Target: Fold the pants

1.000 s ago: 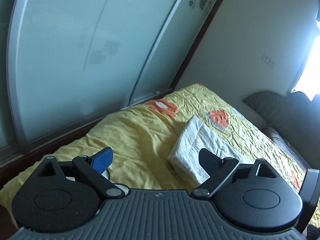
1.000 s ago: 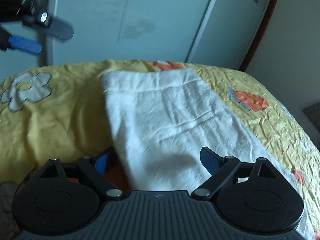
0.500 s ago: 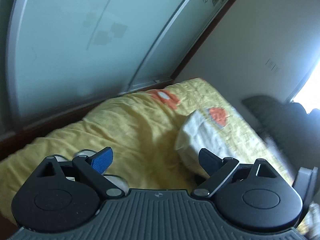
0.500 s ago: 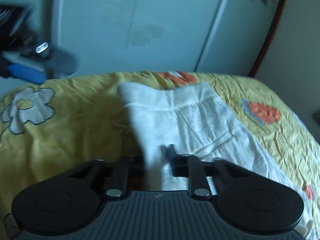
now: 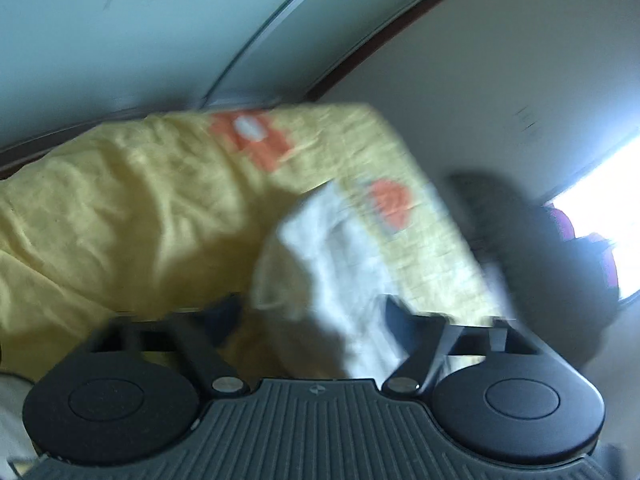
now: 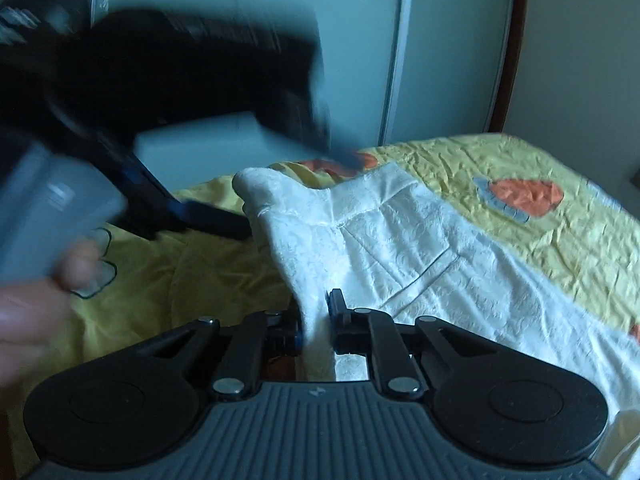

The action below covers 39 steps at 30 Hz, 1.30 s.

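Right gripper (image 6: 316, 322) fingers pinched on pants (image 6: 400, 248) edge; left gripper (image 5: 310, 314) fingers half-wide, closing around the waistband corner. Risk: grabbing yellow bedspread (image 5: 120, 208) underneath too, through blurred haste.

No legible text, label, brand or number anywhere; a small emblem on each gripper's ribbed housing is too blurred to read

A second ago the right gripper (image 6: 316, 320) stood wide over the white pants (image 6: 420, 256); it has since clamped on their near edge and lifted it. The left gripper (image 5: 310, 312) has swung in from the side to the waistband, its jaws closing around it.
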### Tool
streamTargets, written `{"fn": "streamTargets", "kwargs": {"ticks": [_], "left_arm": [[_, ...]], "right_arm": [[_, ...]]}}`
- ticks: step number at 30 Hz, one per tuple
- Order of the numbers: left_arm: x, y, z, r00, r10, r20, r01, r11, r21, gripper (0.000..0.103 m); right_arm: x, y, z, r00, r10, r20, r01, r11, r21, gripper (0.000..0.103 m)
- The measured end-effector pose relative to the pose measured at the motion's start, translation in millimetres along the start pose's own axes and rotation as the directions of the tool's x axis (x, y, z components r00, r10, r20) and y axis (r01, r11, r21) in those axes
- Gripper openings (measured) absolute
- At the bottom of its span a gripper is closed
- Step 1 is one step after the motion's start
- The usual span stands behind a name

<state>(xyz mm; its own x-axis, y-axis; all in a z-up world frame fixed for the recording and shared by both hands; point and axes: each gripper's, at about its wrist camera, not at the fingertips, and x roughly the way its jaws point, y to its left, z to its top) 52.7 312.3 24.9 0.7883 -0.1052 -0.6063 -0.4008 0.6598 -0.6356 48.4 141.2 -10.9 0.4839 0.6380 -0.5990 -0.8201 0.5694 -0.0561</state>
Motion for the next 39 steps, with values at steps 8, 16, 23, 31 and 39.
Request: {"fn": "streamTargets", "kwargs": {"ticks": [8,16,23,31,39], "left_arm": [[4,-21,-9,0.993,0.118,0.015,-0.119,0.976,0.180,0.020],[-22,-129,-78,0.989,0.033,0.146,-0.125,0.720,0.682,0.015],[11,-170,-144,0.997,-0.024,0.067,-0.041,0.577,0.815,0.015],[27,-152,-154,0.990,-0.059,-0.128,0.137,0.621,0.772,0.039],[-39,-132,-145,0.970,-0.193,-0.148,0.241,0.677,0.696,0.062]], "right_arm": [[-35,-72,-15,0.981,0.185,0.061,-0.194,0.908,0.371,0.088],[-55,-193,-74,0.899,0.308,0.311,-0.412,0.354,0.840,0.088],[-64,-214,-98,0.895,0.284,0.345,-0.421,0.277,0.864,0.089],[-58,-224,-116,0.891,0.300,0.341,-0.419,0.253,0.872,0.088],[-42,-220,-117,0.927,0.319,0.198,-0.304,0.331,0.893,0.027]]}}
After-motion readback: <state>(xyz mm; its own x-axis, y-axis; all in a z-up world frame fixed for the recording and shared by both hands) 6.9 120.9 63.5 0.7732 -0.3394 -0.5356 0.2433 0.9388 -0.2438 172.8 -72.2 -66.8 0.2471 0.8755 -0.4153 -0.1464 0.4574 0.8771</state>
